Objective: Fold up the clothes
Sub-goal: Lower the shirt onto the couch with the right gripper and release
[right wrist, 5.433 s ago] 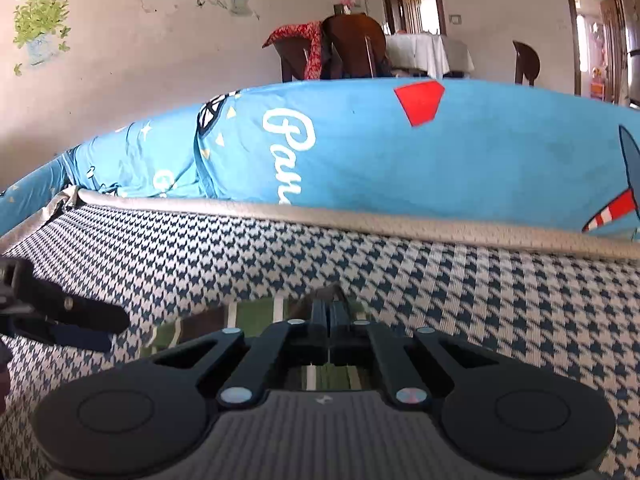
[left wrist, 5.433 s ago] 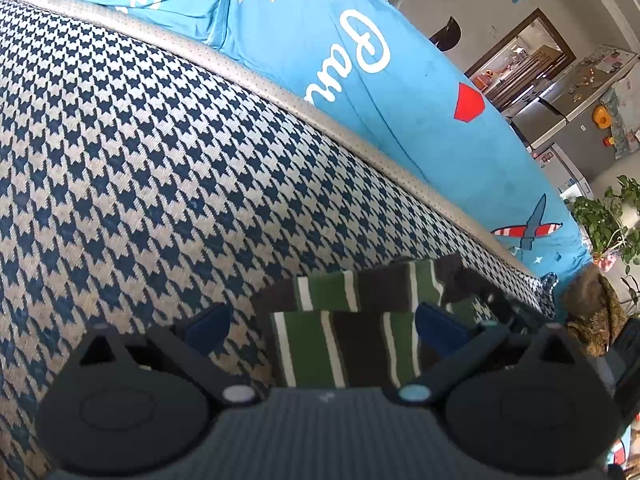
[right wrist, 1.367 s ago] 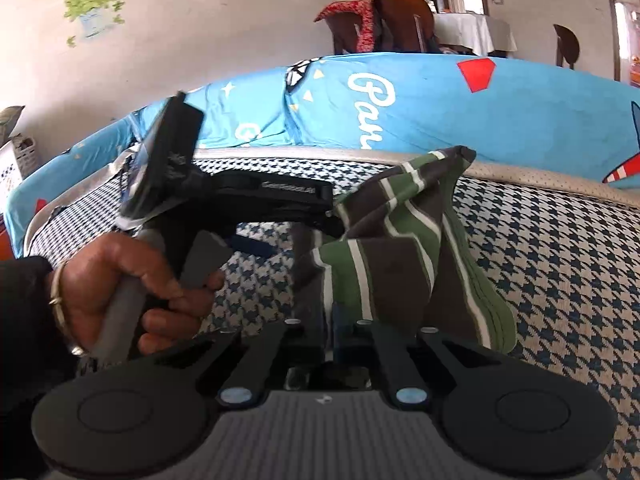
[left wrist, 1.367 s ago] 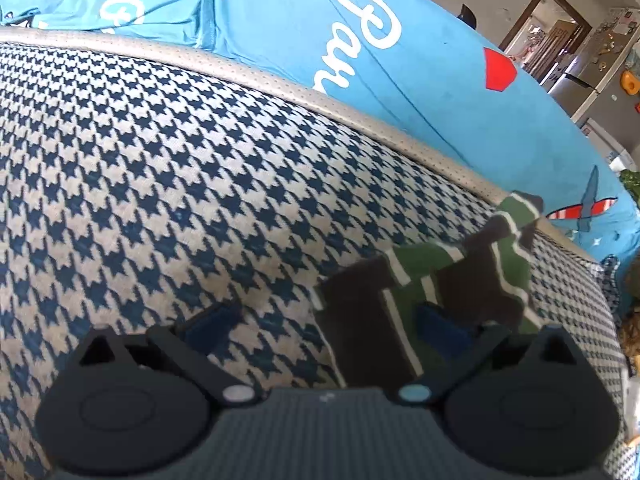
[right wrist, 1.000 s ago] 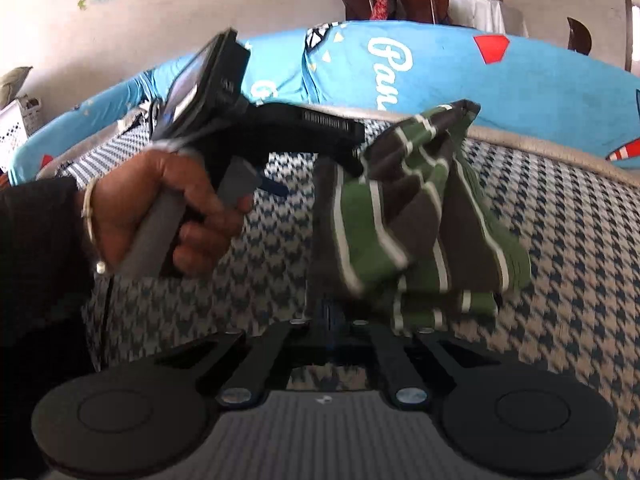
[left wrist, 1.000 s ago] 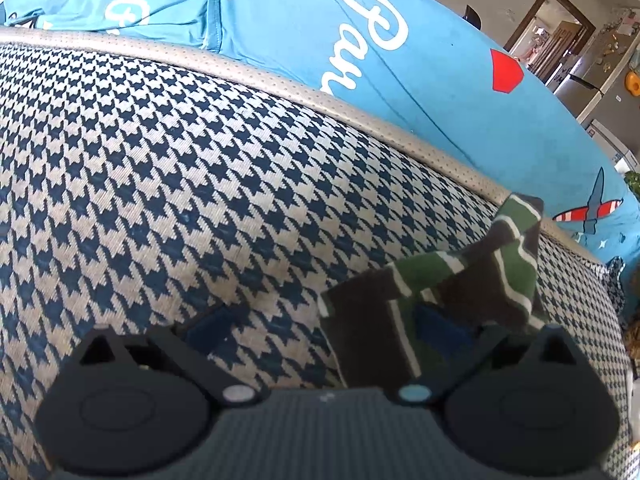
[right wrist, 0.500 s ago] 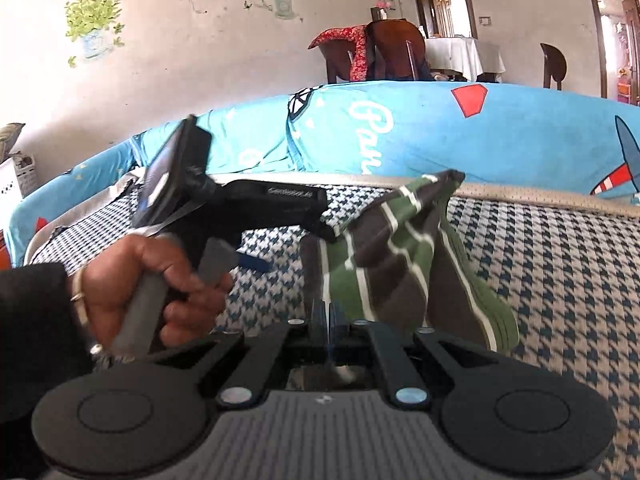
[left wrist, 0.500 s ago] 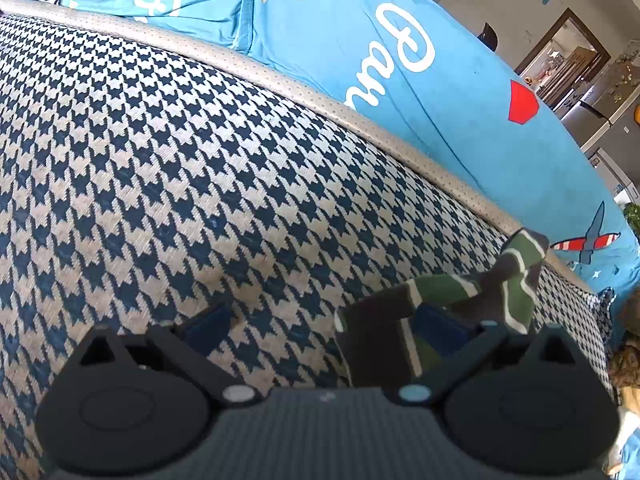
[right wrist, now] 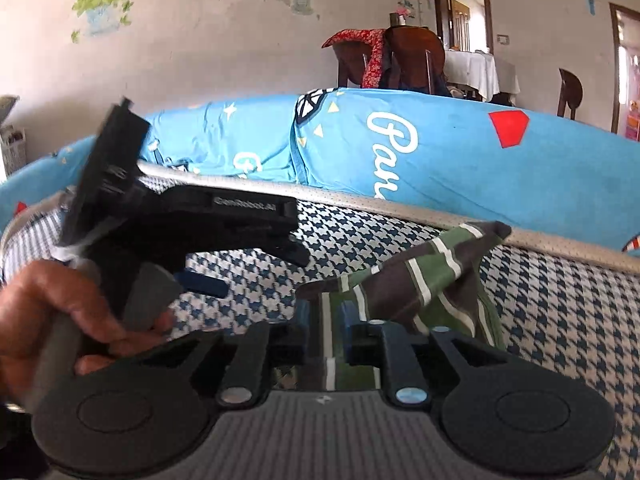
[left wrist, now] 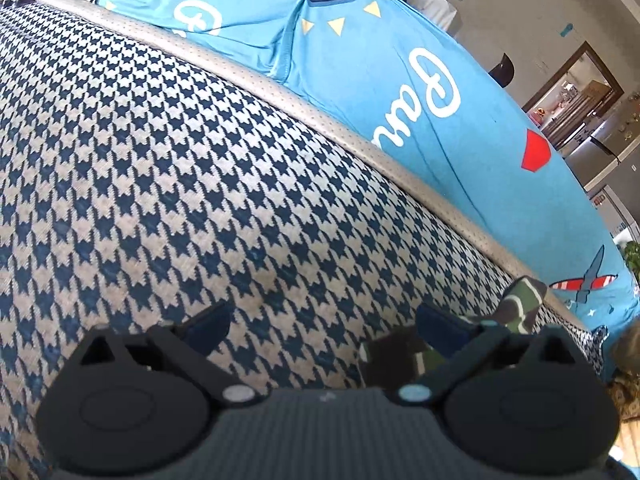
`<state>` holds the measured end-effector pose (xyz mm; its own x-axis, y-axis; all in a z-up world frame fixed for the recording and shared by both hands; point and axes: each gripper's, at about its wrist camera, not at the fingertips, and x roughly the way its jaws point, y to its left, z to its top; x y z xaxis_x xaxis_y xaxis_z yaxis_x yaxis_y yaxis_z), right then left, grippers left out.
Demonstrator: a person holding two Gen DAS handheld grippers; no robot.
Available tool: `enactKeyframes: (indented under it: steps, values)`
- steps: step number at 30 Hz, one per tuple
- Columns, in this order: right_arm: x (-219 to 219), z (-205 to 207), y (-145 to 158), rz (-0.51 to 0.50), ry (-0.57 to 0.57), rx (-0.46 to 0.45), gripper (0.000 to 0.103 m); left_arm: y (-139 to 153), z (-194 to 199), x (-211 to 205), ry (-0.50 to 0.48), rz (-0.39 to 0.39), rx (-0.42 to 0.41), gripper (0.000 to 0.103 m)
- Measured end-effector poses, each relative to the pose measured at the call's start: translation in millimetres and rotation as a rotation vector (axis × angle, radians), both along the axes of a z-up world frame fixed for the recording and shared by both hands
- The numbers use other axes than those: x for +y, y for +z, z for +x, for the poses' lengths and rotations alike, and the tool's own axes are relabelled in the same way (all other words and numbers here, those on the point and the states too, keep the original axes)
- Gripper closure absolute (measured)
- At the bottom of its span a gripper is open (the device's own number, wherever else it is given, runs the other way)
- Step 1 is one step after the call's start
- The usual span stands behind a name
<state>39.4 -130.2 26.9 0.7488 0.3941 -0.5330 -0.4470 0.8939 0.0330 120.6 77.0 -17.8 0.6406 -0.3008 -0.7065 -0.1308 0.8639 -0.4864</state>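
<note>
A green, brown and white striped garment [right wrist: 424,280] lies bunched on the houndstooth seat [right wrist: 560,320]. My right gripper [right wrist: 324,328] has its jaws parted a little around the cloth's near edge, with a strip of garment between the blue pads. My left gripper [left wrist: 320,324] is wide open and empty above the seat, and the garment [left wrist: 520,304] shows behind its right finger. From the right wrist view the left gripper [right wrist: 240,264] hovers to the left of the garment, held by a hand [right wrist: 60,320].
A blue printed cover [right wrist: 440,160] drapes the sofa back behind a grey piping edge [left wrist: 320,120]. Chairs and a table [right wrist: 400,56] stand beyond the sofa. Houndstooth seat stretches left [left wrist: 160,180] and right of the garment.
My right jaws have opened from shut, and the lifted garment has dropped lower onto the seat. My left gripper has drawn away to the left of the garment.
</note>
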Motion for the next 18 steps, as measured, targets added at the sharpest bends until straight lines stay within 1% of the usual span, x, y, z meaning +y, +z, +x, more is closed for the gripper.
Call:
enactKeyframes:
  steps: [7,10,13,14,18]
  values:
    - [10.9,26.4,-16.4,-0.058,0.013,0.067,0.081,1.1,-2.7,4.0,-0.005,0.001,0.002,0.0]
    - [13.4,32.1,-21.3,-0.058,0.027,0.09,0.081,1.8,-4.8,5.1,-0.008,0.002,0.005,0.0]
    - [17.0,36.3,-24.4,-0.069,0.042,0.088,0.082,3.4,-9.1,8.2,-0.007,-0.001,0.005,0.0]
    - [18.8,37.3,-25.0,-0.075,0.046,0.085,0.086,4.1,-10.6,9.5,-0.007,-0.002,0.005,0.0]
    - [18.5,41.0,-21.4,-0.041,0.036,0.076,0.095,6.1,-13.6,13.3,-0.009,-0.006,0.003,0.0]
